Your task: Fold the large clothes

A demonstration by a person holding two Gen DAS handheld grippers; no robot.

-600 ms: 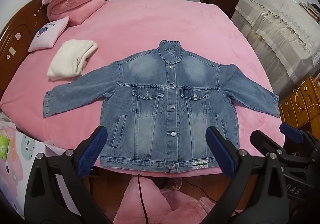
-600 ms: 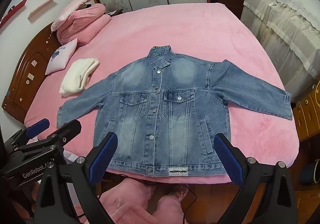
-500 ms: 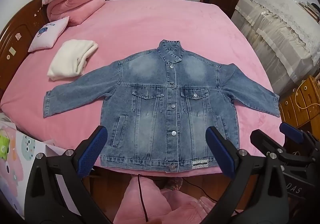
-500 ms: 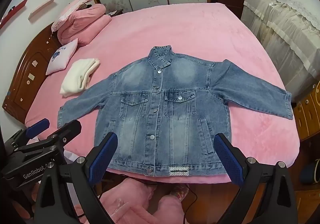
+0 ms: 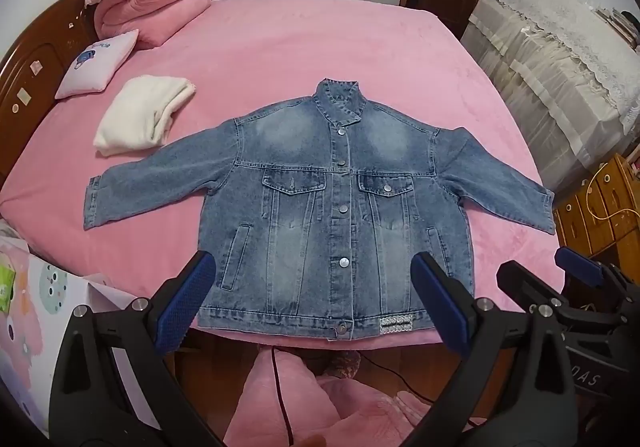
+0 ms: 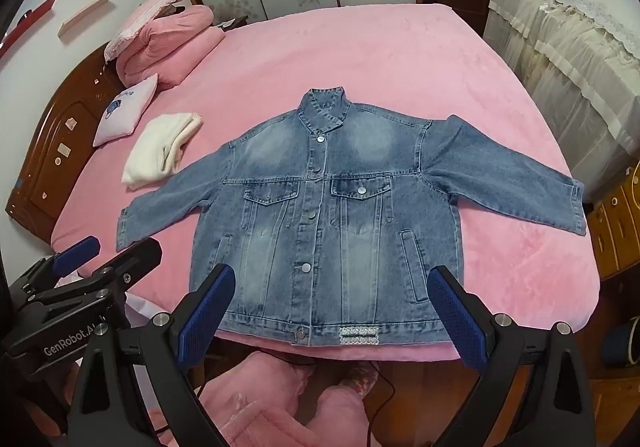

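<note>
Right wrist view: red wall strip (image 6: 30,21).

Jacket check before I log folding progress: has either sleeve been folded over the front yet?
No. The jacket lies flat on the bed with both sleeves spread out to the sides, front panels uncovered.

**Hidden and cut off around the denim jacket**

Each gripper's blue pads overlap the denim jacket's (image 5: 332,215) lower corners, hiding part of its hem. The white patch (image 6: 358,335) on the hem carries markings too small to read. Below the hem, a black cable (image 5: 280,387) runs out of frame. Right of the jacket, the wooden drawer unit (image 5: 600,207) is cut by the picture's edge.
</note>
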